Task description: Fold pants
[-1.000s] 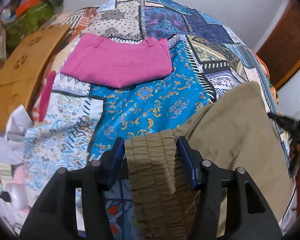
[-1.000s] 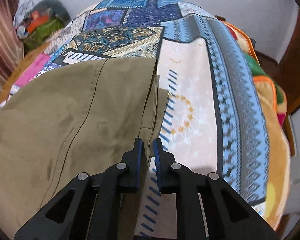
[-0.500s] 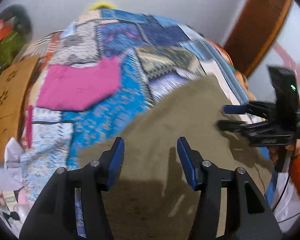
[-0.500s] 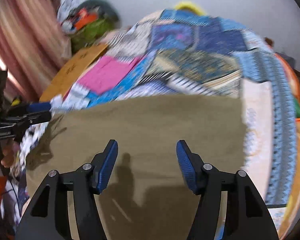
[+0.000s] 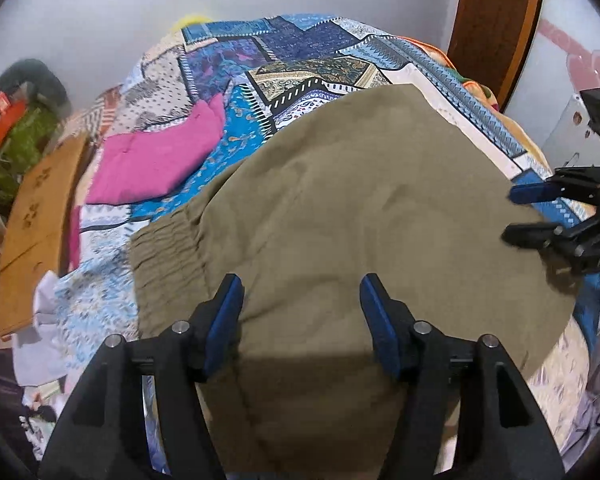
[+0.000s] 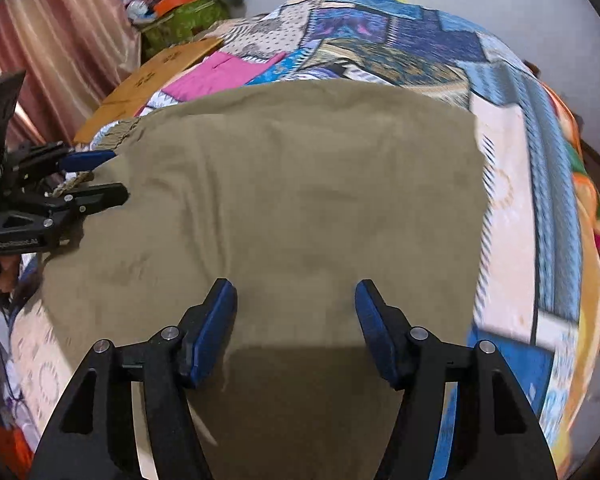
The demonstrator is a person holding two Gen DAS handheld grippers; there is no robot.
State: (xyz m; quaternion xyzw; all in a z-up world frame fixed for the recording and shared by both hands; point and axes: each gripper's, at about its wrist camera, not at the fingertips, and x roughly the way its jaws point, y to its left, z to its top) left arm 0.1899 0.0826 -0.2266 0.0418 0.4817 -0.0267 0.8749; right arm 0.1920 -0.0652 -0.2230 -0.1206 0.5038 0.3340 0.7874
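Observation:
The olive-brown pants [image 5: 360, 216] lie folded flat on the patchwork bedspread [image 5: 300, 52], with the gathered elastic waistband [image 5: 164, 248] at the left edge. They also fill the right wrist view [image 6: 292, 200]. My left gripper [image 5: 300, 312] is open and empty above the near part of the pants; it also shows at the left of the right wrist view [image 6: 100, 178]. My right gripper [image 6: 296, 316] is open and empty above the pants; it also shows at the right of the left wrist view [image 5: 528, 216].
A folded pink garment [image 5: 160, 156] lies on the bedspread beyond the pants. A brown cardboard sheet [image 5: 32, 224] lies at the bed's left edge. Clutter and a green bag [image 6: 180, 20] sit in the far corner. A wooden door frame [image 5: 496, 20] stands at the right.
Both grippers have let go of the pants, opened and pulled up and back. The pants now lie flat on the bed.

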